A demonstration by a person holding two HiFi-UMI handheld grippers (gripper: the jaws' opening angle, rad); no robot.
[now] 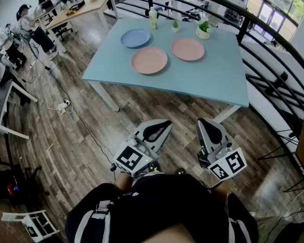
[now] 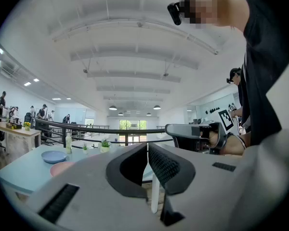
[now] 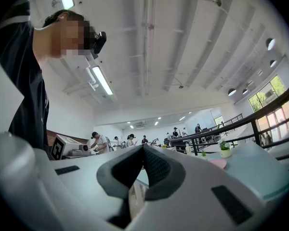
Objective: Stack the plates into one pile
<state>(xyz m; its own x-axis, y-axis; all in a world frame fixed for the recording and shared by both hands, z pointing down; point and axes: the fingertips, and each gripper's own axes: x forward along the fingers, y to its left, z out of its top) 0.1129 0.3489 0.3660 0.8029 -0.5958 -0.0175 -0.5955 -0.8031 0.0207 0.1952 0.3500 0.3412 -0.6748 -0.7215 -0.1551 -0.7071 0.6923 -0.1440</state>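
Observation:
Three plates lie apart on the light blue table [image 1: 213,80]: a blue plate [image 1: 135,38] at the back left, a pink plate [image 1: 149,60] in front of it, and a second pink plate [image 1: 187,48] to the right. Both grippers are held close to the person's body, over the wooden floor and short of the table's near edge. My left gripper [image 1: 163,124] is shut with nothing in it, and so is my right gripper [image 1: 204,122]. In the left gripper view, the blue plate [image 2: 54,156] and a pink plate [image 2: 62,167] show far off. The right gripper view catches a pink plate [image 3: 216,163].
A bottle [image 1: 153,18] and two small potted plants [image 1: 203,30] stand at the table's far edge. A black railing [image 1: 253,39] curves behind and right of the table. Desks with seated people [image 1: 30,27] fill the far left; cables lie on the floor [image 1: 66,105].

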